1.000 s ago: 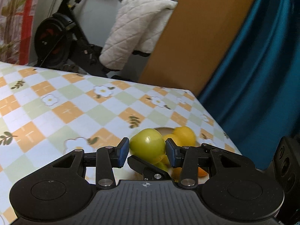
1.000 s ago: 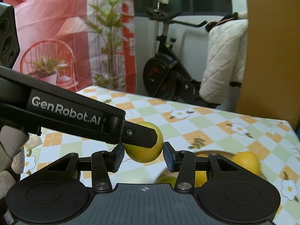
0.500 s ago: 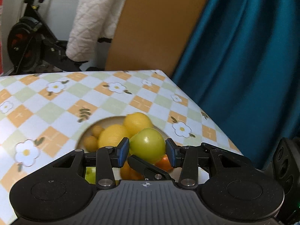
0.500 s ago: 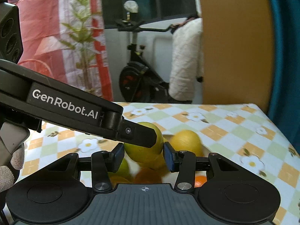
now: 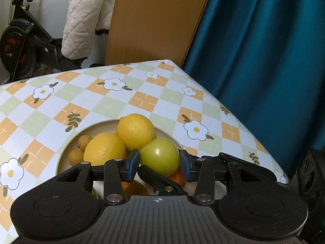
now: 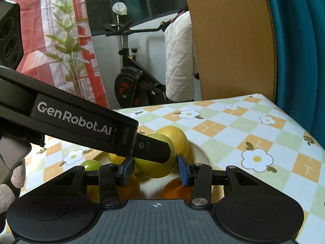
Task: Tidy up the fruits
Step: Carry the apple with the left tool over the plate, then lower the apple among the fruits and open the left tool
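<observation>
A green apple (image 5: 160, 154) hangs over a cream bowl (image 5: 97, 124) on the flowered tablecloth. My left gripper (image 5: 159, 163) is shut on it, blue pads against its sides. My right gripper (image 6: 155, 169) is shut on the same apple (image 6: 154, 167), crosswise to the left one. The left gripper's black finger (image 6: 152, 148) lies across the apple's top in the right wrist view. A right finger (image 5: 160, 181) shows under the apple in the left wrist view. In the bowl lie two lemons (image 5: 136, 131), small tan fruits (image 5: 85, 141) and oranges (image 5: 132, 187).
A small green fruit (image 6: 91, 164) sits at the bowl's left side. The table's corner (image 5: 168, 61) and right edge are close, with a teal curtain (image 5: 264, 61) and a wooden board (image 5: 154, 20) beyond. An exercise bike (image 6: 132, 81) with a white quilted jacket stands behind. A gloved hand (image 6: 8, 187) holds the left gripper.
Both grippers have carried the apple across the table to above the bowl, rolling somewhat. The bowl's fruits have come into fuller view. Both grips look unchanged.
</observation>
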`<state>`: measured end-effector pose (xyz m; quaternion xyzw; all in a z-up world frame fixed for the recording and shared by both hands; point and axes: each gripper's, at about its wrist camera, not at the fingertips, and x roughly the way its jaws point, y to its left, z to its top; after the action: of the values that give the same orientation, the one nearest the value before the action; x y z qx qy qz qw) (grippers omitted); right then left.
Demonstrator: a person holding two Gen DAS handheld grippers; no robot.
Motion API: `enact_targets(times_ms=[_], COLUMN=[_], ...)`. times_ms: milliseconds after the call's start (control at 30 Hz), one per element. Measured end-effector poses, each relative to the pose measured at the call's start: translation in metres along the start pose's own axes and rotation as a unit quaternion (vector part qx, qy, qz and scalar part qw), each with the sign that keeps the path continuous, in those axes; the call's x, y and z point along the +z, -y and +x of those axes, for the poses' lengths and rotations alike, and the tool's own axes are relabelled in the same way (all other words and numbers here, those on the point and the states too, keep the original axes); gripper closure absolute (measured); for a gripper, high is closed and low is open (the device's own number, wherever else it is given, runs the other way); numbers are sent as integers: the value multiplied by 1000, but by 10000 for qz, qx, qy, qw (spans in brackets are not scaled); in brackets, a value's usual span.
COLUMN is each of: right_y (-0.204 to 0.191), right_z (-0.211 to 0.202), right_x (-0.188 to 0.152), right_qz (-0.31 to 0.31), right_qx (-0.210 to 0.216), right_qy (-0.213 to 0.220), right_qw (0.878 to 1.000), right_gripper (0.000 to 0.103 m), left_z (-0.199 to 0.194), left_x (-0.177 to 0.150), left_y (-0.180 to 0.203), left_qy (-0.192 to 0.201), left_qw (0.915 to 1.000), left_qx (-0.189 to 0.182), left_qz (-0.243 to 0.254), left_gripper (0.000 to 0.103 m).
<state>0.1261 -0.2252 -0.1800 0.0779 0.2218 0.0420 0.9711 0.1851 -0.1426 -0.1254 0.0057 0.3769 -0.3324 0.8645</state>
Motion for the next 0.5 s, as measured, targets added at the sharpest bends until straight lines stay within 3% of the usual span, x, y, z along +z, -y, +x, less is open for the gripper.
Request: enact_targets(times_ms=[500], right_y=[0], right_z=[10], right_x=[-8], right_qz=[-168], right_qx=[21], right_qy=[54], right_qw=[9998], right_gripper=[61], left_z=[6], left_x=[-1], left_y=[-1], left_qy=[-22], left_qw=[9998], left_qx=[193], left_qz=[-4], left_gripper=[57])
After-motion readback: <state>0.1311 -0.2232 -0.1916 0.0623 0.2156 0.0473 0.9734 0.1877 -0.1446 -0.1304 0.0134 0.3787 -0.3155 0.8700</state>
